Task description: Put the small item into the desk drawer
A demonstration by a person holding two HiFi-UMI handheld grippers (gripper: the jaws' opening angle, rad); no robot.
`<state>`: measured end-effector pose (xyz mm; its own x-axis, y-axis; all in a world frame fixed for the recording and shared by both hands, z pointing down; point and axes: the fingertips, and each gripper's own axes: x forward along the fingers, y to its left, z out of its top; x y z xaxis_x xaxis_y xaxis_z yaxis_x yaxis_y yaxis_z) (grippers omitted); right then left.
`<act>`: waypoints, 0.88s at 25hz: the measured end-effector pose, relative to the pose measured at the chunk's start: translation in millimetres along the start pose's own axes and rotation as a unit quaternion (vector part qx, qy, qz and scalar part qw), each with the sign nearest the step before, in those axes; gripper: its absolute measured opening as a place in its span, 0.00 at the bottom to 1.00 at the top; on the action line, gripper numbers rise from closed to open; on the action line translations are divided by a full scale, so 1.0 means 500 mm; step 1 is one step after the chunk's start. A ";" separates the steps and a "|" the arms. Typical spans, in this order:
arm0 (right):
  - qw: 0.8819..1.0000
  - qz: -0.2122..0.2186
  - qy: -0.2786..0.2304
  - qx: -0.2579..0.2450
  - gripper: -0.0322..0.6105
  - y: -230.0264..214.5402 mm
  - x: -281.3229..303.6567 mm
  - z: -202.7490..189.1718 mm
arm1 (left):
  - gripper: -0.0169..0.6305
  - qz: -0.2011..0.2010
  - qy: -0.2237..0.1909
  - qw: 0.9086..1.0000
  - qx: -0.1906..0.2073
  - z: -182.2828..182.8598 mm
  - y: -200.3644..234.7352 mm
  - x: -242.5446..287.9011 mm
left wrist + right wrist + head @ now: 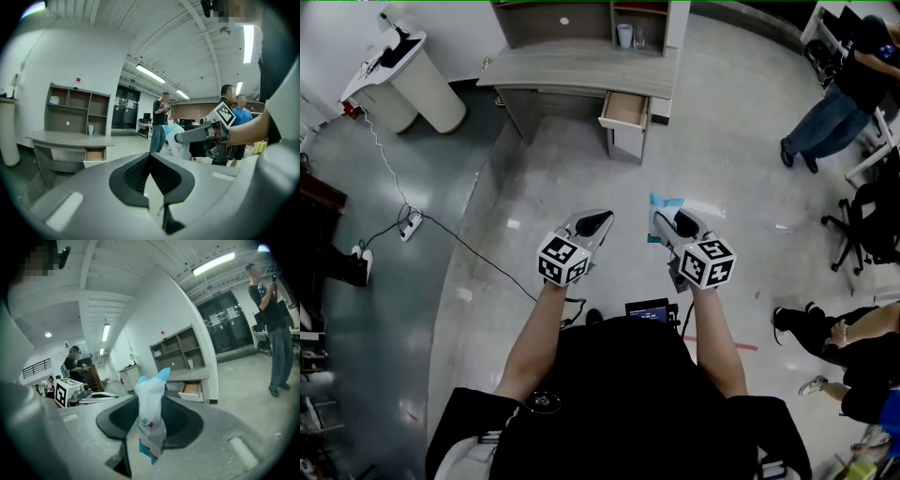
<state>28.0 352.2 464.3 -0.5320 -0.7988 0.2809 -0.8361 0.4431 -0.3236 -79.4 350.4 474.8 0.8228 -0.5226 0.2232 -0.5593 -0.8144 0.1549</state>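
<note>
Two grippers are out over the floor (562, 178), well short of the counter (581, 67). The right gripper (667, 225) has its fingers (180, 420) clamped on the small white-and-blue packet (151, 414), which stands upright between them, blue tip poking up. Beside it the left gripper (598, 221) carries nothing, fingers (133, 171) pressed together at the tips, and up ahead the drawer (624, 110) hangs open under the counter's right end.

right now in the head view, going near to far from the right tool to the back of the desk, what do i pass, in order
right tool → blue and white packet gripped in it → open drawer → desk top → white cup
</note>
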 end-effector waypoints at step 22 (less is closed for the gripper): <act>0.999 0.034 0.005 0.016 0.29 -0.095 -0.067 -0.014 | 0.03 0.025 0.030 0.999 -0.001 -0.035 -0.075 0.075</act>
<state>84.4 360.6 476.4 -0.5892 -0.7627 0.2668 -0.7933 0.4833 -0.3704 -29.2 365.7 494.4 0.7866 -0.5460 0.2883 -0.5994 -0.7873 0.1445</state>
